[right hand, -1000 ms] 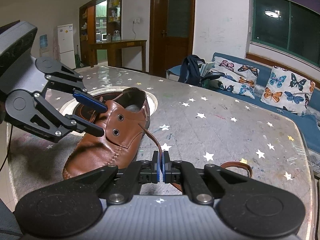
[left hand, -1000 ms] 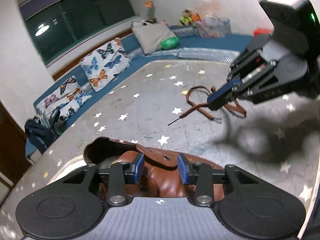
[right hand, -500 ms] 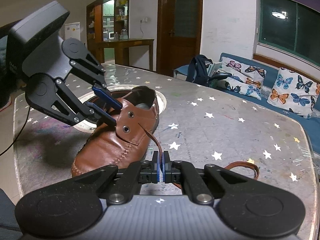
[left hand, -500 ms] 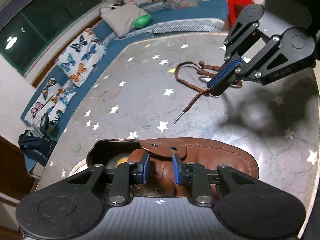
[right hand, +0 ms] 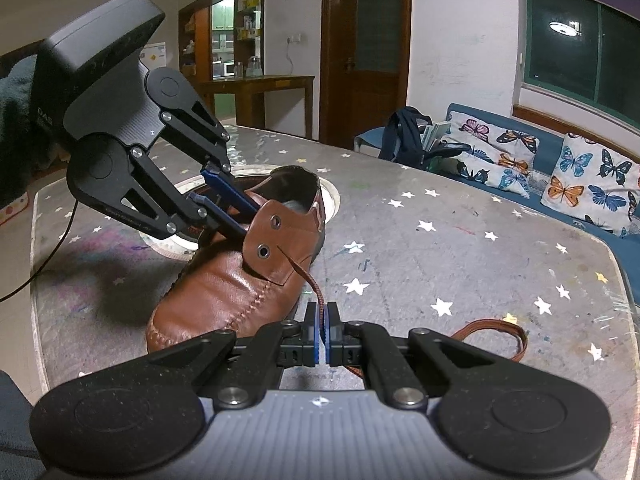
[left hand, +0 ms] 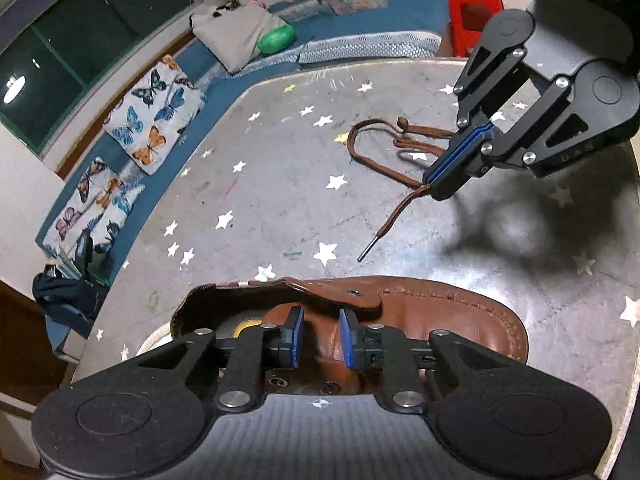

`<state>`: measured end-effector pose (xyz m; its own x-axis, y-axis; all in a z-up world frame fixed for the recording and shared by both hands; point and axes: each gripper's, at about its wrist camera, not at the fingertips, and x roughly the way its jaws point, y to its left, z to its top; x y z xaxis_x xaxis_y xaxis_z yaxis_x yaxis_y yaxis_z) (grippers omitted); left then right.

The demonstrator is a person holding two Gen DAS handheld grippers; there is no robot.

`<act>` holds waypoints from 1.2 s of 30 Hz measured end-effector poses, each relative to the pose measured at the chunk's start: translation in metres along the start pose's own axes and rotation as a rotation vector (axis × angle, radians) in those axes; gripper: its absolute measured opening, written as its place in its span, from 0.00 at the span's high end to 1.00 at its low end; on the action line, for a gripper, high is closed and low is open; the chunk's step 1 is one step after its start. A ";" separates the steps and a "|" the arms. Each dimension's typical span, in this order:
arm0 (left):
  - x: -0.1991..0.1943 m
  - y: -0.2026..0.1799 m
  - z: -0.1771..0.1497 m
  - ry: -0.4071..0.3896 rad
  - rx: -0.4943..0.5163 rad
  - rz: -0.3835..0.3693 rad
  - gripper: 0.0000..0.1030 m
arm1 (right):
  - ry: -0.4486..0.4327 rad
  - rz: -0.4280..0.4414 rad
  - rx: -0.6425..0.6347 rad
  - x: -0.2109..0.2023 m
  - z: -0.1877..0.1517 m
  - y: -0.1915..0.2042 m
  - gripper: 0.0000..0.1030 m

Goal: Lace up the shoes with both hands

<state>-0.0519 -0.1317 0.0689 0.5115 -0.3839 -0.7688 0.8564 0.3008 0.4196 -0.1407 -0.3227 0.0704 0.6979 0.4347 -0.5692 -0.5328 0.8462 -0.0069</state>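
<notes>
A brown leather shoe (left hand: 440,312) (right hand: 224,292) lies on the star-patterned table (left hand: 280,184). My left gripper (left hand: 320,336) (right hand: 236,220) reaches down into its throat. Its jaws are closing, with the brown tongue between the blue pads and a gap still showing. Beside the shoe, my right gripper (right hand: 322,320) (left hand: 434,190) is shut on the brown lace (right hand: 306,278) (left hand: 396,216). The lace's short free end with the black tip (left hand: 366,254) points at the side flap with two eyelets (right hand: 262,251). The rest of the lace lies in loops (left hand: 372,132) on the table.
A white ring (right hand: 334,200) is set in the table under the shoe's heel. A blue sofa with butterfly cushions (left hand: 156,116) runs along the table's far side. A red box (left hand: 474,12) stands beyond the table edge. A thin cable (right hand: 52,248) hangs at the left.
My left gripper's jaws have narrowed over the shoe's tongue, and it has rolled and shifted along the shoe. The right gripper has kept still with the lace.
</notes>
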 end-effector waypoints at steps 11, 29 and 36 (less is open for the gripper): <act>-0.004 -0.002 0.002 -0.046 -0.022 0.007 0.81 | 0.002 0.025 -0.007 0.004 0.000 0.006 0.98; -0.003 -0.007 0.002 -0.059 -0.017 0.026 0.81 | 0.017 0.028 -0.021 0.013 0.001 0.010 0.98; -0.003 -0.007 0.003 -0.067 -0.020 0.029 0.81 | 0.020 0.018 -0.019 0.018 0.004 0.010 0.98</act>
<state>-0.0591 -0.1351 0.0699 0.5404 -0.4319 -0.7221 0.8398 0.3297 0.4313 -0.1316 -0.3054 0.0630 0.6783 0.4439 -0.5856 -0.5545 0.8321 -0.0115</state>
